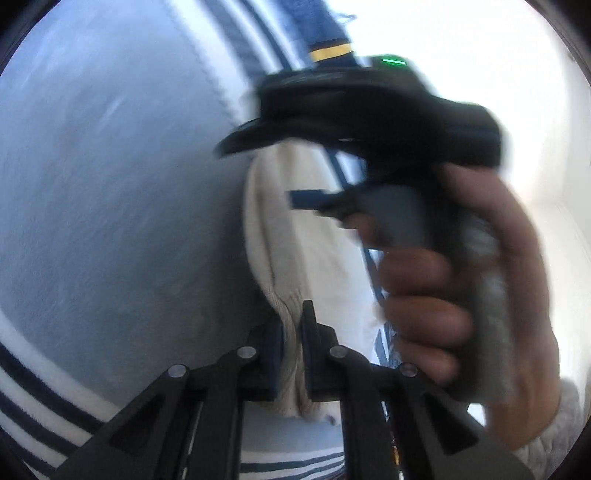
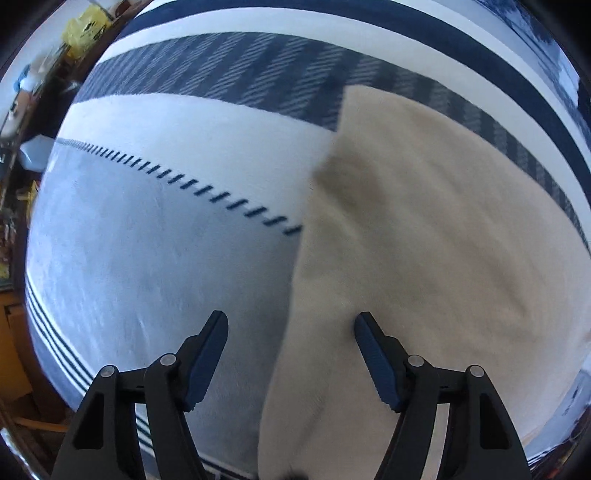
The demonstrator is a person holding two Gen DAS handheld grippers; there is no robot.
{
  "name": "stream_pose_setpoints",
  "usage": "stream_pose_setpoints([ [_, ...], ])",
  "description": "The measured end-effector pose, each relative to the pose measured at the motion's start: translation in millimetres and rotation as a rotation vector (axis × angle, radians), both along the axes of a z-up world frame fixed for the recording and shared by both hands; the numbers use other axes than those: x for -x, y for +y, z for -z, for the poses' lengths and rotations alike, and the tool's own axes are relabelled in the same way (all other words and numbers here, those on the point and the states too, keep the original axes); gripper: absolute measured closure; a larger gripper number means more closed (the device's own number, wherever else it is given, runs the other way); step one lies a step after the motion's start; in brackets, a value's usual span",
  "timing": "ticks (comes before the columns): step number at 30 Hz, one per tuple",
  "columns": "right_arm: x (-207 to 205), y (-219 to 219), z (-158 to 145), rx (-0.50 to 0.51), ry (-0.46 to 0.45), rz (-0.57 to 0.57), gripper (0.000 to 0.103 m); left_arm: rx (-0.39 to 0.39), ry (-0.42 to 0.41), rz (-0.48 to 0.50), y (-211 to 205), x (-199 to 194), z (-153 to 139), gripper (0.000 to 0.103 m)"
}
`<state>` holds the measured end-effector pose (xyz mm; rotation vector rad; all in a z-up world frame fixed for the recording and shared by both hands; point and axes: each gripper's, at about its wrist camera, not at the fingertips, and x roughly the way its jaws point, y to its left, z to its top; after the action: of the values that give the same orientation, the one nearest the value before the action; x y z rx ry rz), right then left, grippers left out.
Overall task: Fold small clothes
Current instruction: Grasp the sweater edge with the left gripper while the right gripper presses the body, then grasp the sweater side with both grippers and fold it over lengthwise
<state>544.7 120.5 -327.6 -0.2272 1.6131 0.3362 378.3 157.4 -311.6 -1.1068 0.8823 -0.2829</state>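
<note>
A small cream garment (image 2: 424, 251) lies on a blue and white striped blanket (image 2: 155, 266). My left gripper (image 1: 292, 332) is shut on a bunched edge of the cream garment (image 1: 280, 236) and holds it up. My right gripper (image 2: 291, 325) is open, its fingers wide apart just above the garment's left edge, with nothing between them. In the left wrist view the right gripper's black body (image 1: 373, 110) and the hand that holds it (image 1: 461, 288) sit close in front, to the right of the garment.
The blanket (image 1: 110, 221) covers the whole work surface. Beyond its left edge in the right wrist view stand cluttered shelves with a yellow bag (image 2: 83, 29) and wooden furniture (image 2: 14, 354).
</note>
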Motion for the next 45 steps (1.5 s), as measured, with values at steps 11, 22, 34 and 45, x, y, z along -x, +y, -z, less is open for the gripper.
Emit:
stream_pose_setpoints([
  [11,8,27,15,0.225,-0.078,-0.216,0.068,0.045,0.017,0.001,3,-7,3,0.095],
  [22,20,-37,-59,-0.073,-0.137,-0.114,0.096,-0.156,-0.106,0.072,-19,2,-49,0.095],
  [34,27,-214,-161,-0.607,-0.253,0.109,0.096,-0.458,-0.28,0.248,-123,5,-161,0.097],
  [45,51,-429,-147,-0.852,-0.337,0.388,0.095,-0.613,-0.327,0.524,-297,-20,-162,0.097],
])
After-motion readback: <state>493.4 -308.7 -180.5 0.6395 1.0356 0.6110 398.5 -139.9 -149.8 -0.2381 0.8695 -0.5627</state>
